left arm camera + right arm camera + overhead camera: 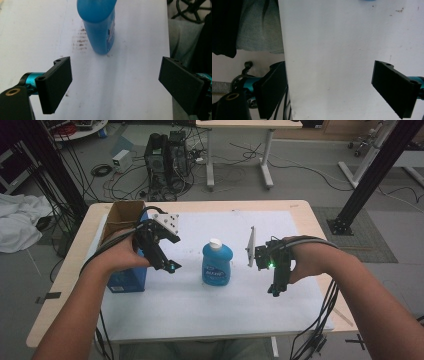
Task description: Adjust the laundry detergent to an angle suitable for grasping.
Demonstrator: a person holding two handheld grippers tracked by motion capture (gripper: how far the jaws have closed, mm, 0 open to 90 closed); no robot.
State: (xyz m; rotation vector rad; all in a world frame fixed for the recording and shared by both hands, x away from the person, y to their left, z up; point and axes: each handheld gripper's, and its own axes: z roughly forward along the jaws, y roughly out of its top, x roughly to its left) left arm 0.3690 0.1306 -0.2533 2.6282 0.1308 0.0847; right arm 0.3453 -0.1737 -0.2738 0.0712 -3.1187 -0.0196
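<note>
The bottle (217, 262) stands upright on the white mat (200, 315), about in its middle, white cap up, and everything else is placed from it. The left gripper (171, 266) hangs just to the bottle's left, tilted down toward it, jaws spread wide with nothing between them; in the left gripper view the bottle (100, 27) stands ahead of the jaws, clear of both pads. The right gripper (276, 290) hangs on the bottle's right, farther off and pointing down at the mat, its jaws likewise wide apart and empty. Left of the bottle, beyond the left hand, a box (125, 245) stands open at the table's edge. The step in hand looks like the stage around a grasp of the bottle by the left gripper, with the right one waiting. A next move would call for bringing the left jaws level around the bottle's body, one pad on each flat side, low enough not to tip it, then closing firmly since the plastic is smooth.
</note>
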